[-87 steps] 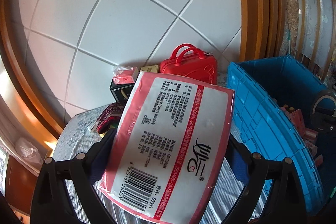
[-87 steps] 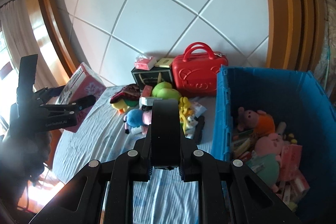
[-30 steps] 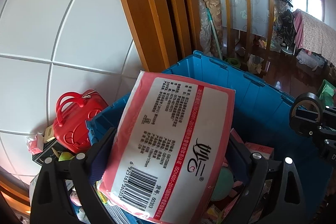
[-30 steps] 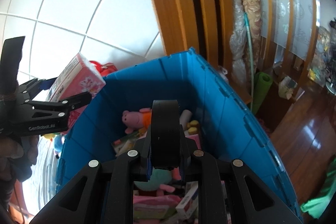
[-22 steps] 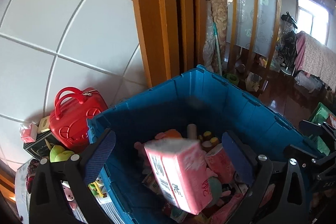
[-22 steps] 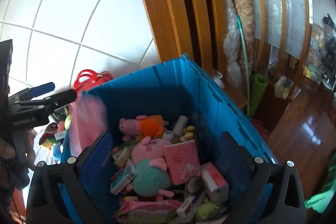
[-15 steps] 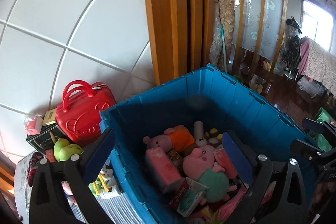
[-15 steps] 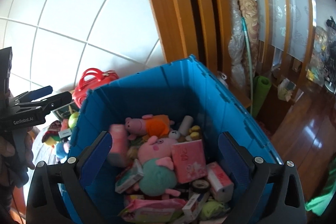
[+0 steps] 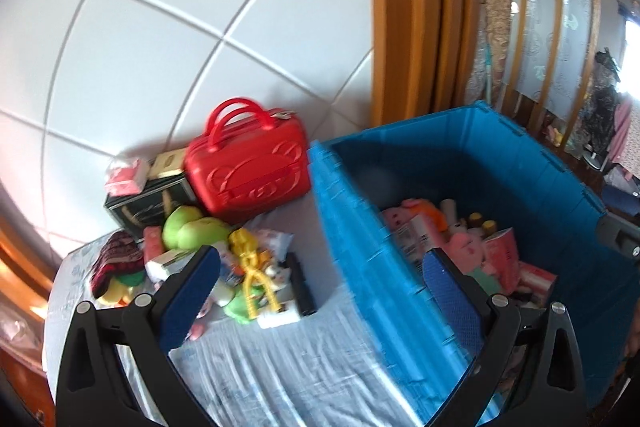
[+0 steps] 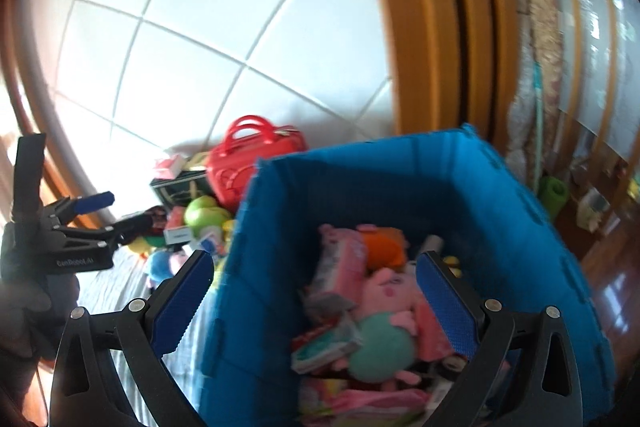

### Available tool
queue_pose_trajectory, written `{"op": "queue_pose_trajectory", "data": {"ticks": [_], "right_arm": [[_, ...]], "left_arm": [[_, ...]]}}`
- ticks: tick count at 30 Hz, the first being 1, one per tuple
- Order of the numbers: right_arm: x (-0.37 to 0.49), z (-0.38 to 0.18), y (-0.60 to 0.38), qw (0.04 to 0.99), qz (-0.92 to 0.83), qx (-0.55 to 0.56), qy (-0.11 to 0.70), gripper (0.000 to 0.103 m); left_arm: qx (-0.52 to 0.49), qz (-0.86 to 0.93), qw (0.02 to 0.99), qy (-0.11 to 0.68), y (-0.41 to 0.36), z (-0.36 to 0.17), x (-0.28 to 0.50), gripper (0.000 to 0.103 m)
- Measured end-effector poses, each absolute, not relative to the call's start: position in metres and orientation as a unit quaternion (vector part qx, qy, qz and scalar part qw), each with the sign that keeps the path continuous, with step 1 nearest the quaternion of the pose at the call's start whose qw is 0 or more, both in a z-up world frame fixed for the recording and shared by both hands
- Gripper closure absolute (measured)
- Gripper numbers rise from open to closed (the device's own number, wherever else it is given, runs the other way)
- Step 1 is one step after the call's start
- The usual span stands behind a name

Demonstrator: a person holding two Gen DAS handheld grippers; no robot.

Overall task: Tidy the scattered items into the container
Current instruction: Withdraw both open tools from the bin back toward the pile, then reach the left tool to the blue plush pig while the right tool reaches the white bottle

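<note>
Left wrist view: left hand-held gripper [image 9: 322,277] spread wide, nothing between the blue pads, jaws having just finished opening. Straddles the near-left wall of the blue bin [image 9: 360,251]: left pad over the cloth-covered bench [image 9: 280,367], right pad over the bin's inside. Scattered pile on the bench just beyond the left pad: green plush [image 9: 192,229], yellow toy [image 9: 250,263], black stick-shaped thing [image 9: 302,283], dark red knit item [image 9: 116,261]. Farther back against the tiled wall, a red case [image 9: 250,173] with a black box [image 9: 146,207] to its left. Inside the bin, pink plush toys [image 9: 466,247] and pink packs, blurred.

Right wrist view: right hand-held gripper [image 10: 314,299] also gaping, empty, jaws just opened from nearly closed. Held over the bin's near-left corner, right pad above the contents, left pad outside the wall. Between and beyond the pads: pink tissue pack [image 10: 340,275] lying tilted on the heap, pink pig plush [image 10: 390,291] to its right, teal round plush [image 10: 380,353] nearer. Left hand-held gripper far left, held in a dark-gloved hand [image 10: 24,307], pads apart near the bench pile.
</note>
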State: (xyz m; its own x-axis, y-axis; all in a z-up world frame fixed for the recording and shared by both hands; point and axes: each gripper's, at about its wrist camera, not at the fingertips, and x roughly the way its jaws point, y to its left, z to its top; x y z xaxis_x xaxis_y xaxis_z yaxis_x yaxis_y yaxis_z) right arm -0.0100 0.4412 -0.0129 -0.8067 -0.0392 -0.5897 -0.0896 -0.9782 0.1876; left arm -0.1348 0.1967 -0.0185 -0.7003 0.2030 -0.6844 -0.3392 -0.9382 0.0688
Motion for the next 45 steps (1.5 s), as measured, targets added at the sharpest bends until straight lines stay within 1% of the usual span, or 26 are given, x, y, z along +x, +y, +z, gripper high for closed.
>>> {"op": "queue_pose_trajectory", "data": {"ticks": [13,19,24,33,45], "right_arm": [[-0.054,-0.009,0.318,-0.062,0.941,-0.327,0.060,0.001],[-0.069,-0.022,0.262,-0.084,0.936,-0.338,0.046,0.001],[-0.081,-0.043,0.226,-0.090,0.930,-0.354,0.036,0.001],[-0.112,-0.111,0.188,-0.072,0.910,-0.407,0.032,0.001],[-0.169,-0.246,0.177,-0.020,0.878,-0.476,0.050,0.001]], "left_arm": [[-0.379,0.920,0.078,0.060,0.057,-0.039,-0.125,0.000],[-0.402,0.912,0.059,0.048,-0.002,-0.064,-0.130,0.000],[-0.422,0.904,0.057,0.042,-0.043,-0.092,-0.138,0.000],[-0.444,0.892,0.072,0.049,-0.091,-0.145,-0.169,0.000],[-0.465,0.877,0.111,0.054,-0.125,-0.251,-0.253,0.000]]}}
